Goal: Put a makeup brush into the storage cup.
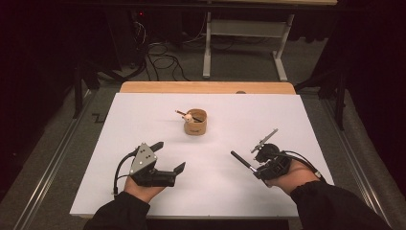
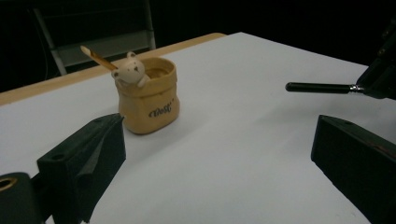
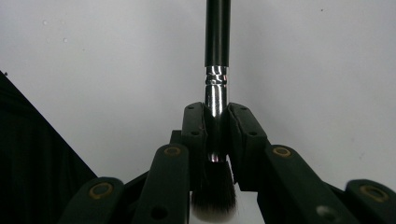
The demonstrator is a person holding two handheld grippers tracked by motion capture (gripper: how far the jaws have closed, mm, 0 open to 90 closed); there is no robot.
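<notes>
From the high view we see a white table with a small tan cup near the middle of its far half, a thin stick already leaning in it. Our left gripper hangs near the front left corner, jaws spread and empty. Our right gripper sits toward the front right edge, pinching a black makeup brush whose handle points at the cup.

In the left gripper view the cup stands clear on the bare table, a little bear figure on its rim; the brush handle comes in from the right, well apart from it.

In the right gripper view the jaws press on the brush's metal collar, bristles toward us.

We judge the pickup done; carrying the brush over and dropping it in remains. Nothing blocks the way but the stick and bear at the cup's mouth.
</notes>
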